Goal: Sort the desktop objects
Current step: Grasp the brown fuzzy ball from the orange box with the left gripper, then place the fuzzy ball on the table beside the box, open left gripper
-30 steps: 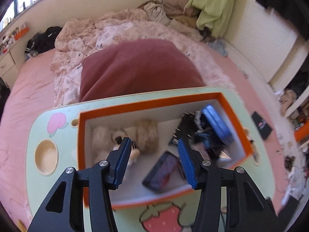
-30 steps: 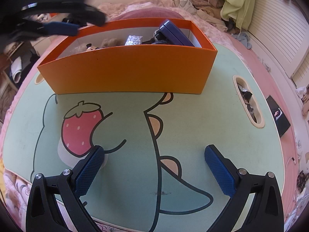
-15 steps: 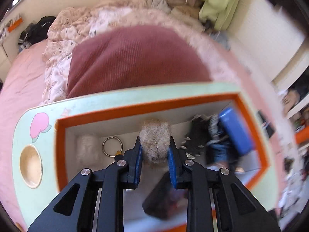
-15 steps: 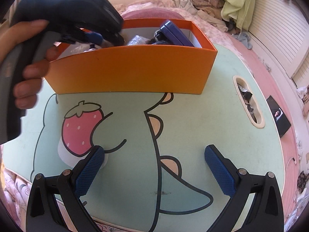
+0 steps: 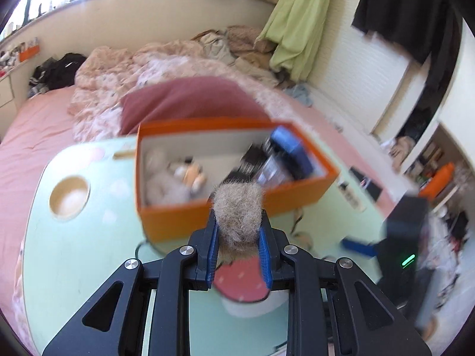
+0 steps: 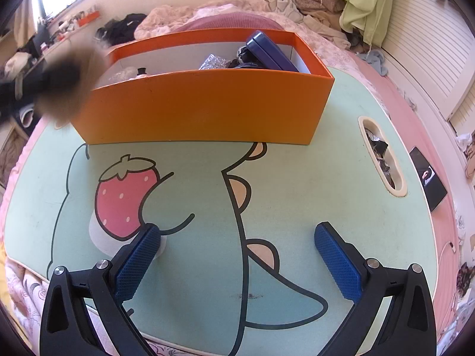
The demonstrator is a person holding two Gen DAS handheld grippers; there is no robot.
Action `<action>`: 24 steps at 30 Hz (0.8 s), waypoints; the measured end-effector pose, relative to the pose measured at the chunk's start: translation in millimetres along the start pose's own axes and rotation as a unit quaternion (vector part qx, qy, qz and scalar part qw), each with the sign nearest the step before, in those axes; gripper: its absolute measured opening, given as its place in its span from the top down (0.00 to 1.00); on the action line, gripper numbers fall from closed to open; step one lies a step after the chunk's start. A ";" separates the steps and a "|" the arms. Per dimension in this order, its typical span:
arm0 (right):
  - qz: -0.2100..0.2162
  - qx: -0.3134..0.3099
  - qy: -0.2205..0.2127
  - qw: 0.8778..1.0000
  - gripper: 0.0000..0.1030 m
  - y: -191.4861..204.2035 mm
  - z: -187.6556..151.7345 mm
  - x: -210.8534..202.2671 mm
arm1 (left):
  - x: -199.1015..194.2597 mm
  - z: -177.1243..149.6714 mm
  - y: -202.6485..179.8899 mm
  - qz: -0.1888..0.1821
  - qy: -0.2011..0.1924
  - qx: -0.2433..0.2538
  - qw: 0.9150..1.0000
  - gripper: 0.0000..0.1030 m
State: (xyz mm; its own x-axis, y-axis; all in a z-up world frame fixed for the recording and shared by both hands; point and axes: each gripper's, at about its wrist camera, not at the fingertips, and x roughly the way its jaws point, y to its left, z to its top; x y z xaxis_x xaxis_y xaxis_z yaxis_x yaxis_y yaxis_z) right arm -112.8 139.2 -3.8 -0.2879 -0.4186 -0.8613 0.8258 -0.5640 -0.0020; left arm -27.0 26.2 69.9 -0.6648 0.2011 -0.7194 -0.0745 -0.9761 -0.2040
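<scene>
the left gripper (image 5: 237, 237) clamps a tan fur pompom (image 5: 237, 213) at frame centre, in front of the orange box (image 5: 231, 216) on the green lap table (image 5: 74, 252), while the right gripper (image 6: 237, 255) hangs spread wide, empty.

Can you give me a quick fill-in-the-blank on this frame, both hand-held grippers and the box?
1. The left hand-held gripper is shut on a tan ____ ball.
2. The right hand-held gripper hovers with its jaws ____ and nothing between them.
3. The box on the lap table is coloured ____.
4. The fruit printed on the table near the right gripper is a ____.

Missing words: fluffy; open; orange; strawberry
</scene>
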 end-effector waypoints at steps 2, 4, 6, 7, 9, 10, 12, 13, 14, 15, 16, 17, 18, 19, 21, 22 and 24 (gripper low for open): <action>0.000 0.000 0.000 1.000 0.00 0.0 0.1 0.0 | 12.5 -9.2 5.1 -0.001 0.007 -0.011 1.000 0.73; 0.000 0.000 0.000 1.000 0.00 0.0 0.0 0.0 | 23.8 -15.6 8.2 -0.010 0.030 -0.024 0.999 0.68; 0.000 0.000 0.000 1.000 0.00 0.0 0.0 0.0 | 24.2 -22.0 10.4 -0.017 0.041 -0.031 0.999 0.61; 0.000 0.000 0.000 1.000 0.00 0.1 0.1 0.1 | 19.7 -25.0 12.1 -0.017 0.033 -0.033 0.999 0.54; 0.000 0.000 0.000 1.000 0.00 -0.1 0.0 0.0 | 11.4 -33.6 14.1 0.004 0.019 -0.034 0.999 0.30; 0.000 0.000 0.000 1.000 0.00 -0.1 0.0 0.1 | 8.3 -39.0 14.2 0.016 0.016 -0.034 0.999 0.18; 0.000 0.000 0.000 1.000 0.00 0.2 -0.4 -0.4 | 4.0 -50.4 18.1 0.039 0.017 -0.036 0.998 0.18; 0.000 0.000 0.000 1.000 0.00 0.6 -0.4 -0.6 | 5.0 -57.2 19.9 0.042 0.025 -0.035 0.998 0.18; 0.000 0.000 0.000 1.000 0.00 0.8 -0.4 -0.8 | 7.8 -62.9 21.4 0.044 0.036 -0.034 0.998 0.18; 0.000 0.000 0.000 1.000 0.00 0.8 -0.7 -1.0 | 11.7 -67.3 22.1 0.049 0.048 -0.034 0.997 0.18; 0.000 -0.001 0.000 1.000 0.00 1.1 -0.8 -1.1 | 12.2 -71.3 20.4 0.065 0.044 -0.023 0.997 0.17; -0.001 -0.001 -0.001 1.000 0.00 1.5 -1.2 -1.8 | 13.8 -73.8 19.7 0.077 0.048 -0.020 0.996 0.16; 0.000 -0.001 0.000 1.000 0.00 1.1 -1.5 -1.8 | 15.2 -74.8 18.5 0.093 0.050 -0.013 0.994 0.15; 0.001 0.000 0.000 1.000 0.00 0.4 -2.4 -1.1 | 19.1 -75.4 16.2 0.112 0.058 -0.004 0.992 0.12; -0.001 0.005 0.000 1.000 0.00 -1.6 -2.3 -0.6 | 22.2 -76.1 15.4 0.122 0.061 0.001 0.991 0.08; -0.003 0.005 -0.001 1.000 0.00 0.5 0.1 -0.7 | 23.2 -77.3 16.9 0.127 0.063 0.000 0.990 0.02; -0.002 0.005 -0.001 1.000 0.00 2.0 -0.5 -0.5 | 23.3 -77.9 24.2 0.137 0.062 -0.014 0.988 0.00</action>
State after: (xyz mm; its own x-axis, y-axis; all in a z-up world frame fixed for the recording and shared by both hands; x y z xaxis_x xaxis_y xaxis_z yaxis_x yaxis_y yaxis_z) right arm -110.7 138.6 -3.6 -0.2919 -0.4173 -0.8606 0.8198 -0.5726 -0.0004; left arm 13.5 13.7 -3.5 -0.5604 -0.0609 -0.8260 0.1177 -0.9930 -0.0066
